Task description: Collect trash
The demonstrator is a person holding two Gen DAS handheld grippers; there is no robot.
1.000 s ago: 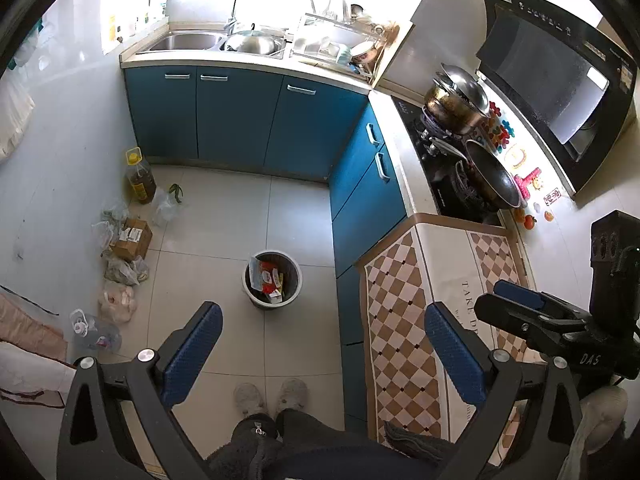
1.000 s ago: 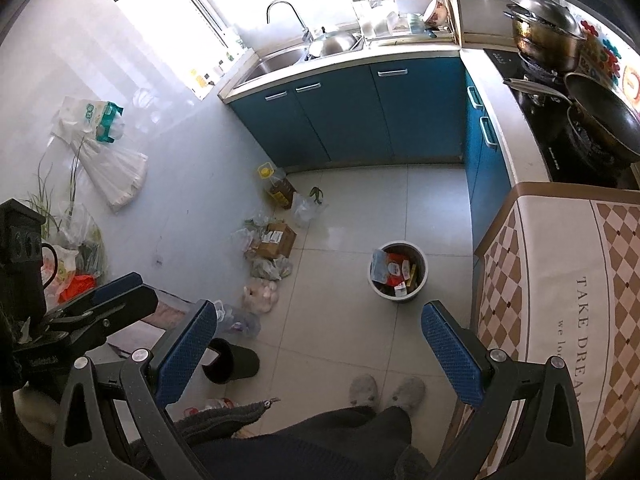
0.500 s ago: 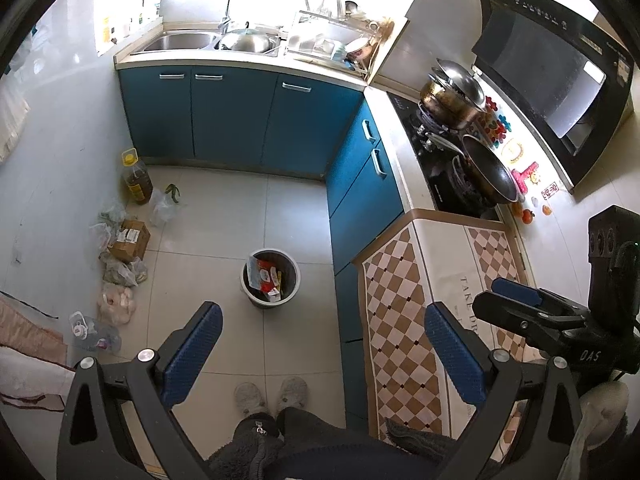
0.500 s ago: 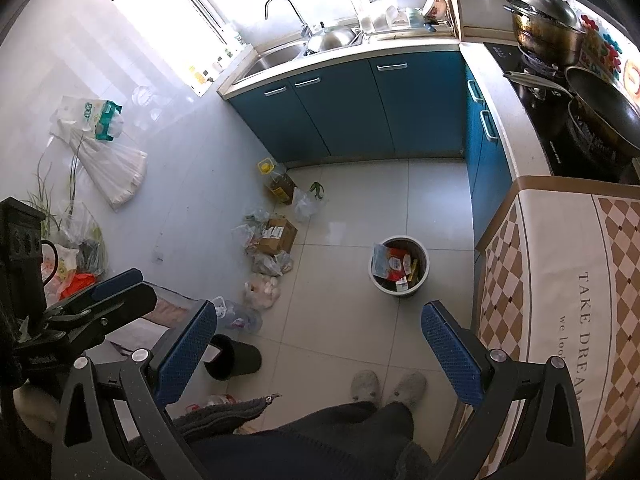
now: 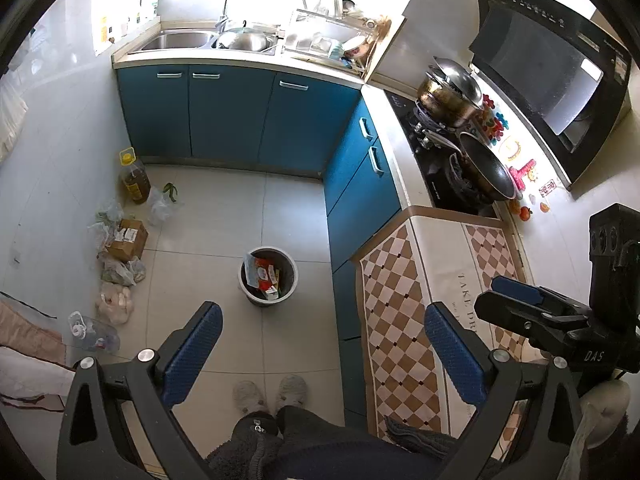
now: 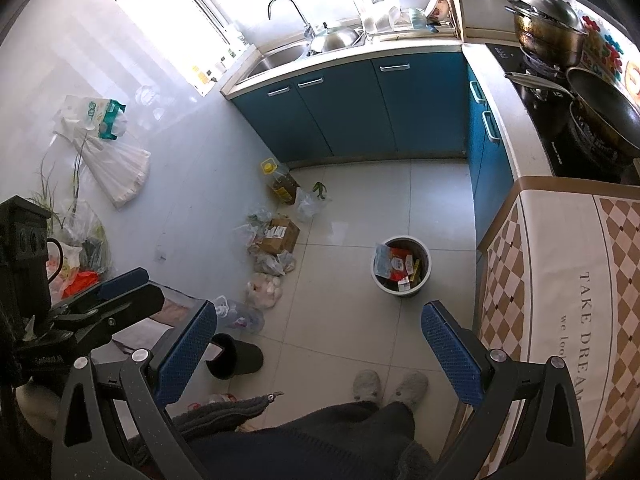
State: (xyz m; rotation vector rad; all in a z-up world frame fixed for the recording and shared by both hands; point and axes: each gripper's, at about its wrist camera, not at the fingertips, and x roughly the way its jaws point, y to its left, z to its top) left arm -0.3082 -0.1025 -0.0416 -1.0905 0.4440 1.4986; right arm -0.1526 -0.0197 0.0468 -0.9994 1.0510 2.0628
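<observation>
You're standing on the tiled floor (image 5: 224, 208) of a kitchen with blue cabinets (image 5: 232, 116), both grippers held high and nowhere near any trash, so I'd judge collecting is barely underway or between picks. Left gripper (image 5: 320, 344) has its jaws spread wide and empty; right gripper (image 6: 316, 340) likewise wide apart, nothing held. The bin (image 5: 268, 276) sits mid-floor ahead of your slippers (image 5: 270, 392), well apart from the wall clutter, and already holds several wrappers (image 6: 398, 266), so some trash looks done. Left along the wall: a box (image 5: 126, 238), bags (image 5: 116, 272), a clear jug (image 5: 94, 334) lying on its side and an upright oil bottle (image 5: 134, 176); which of these count as trash you can't tell from here. Only the right view shows the tipped black cup (image 6: 234, 356) on the floor and the hanging bags (image 6: 106, 148) on the wall; only the left view shows the hood (image 5: 552, 76) over the stove
</observation>
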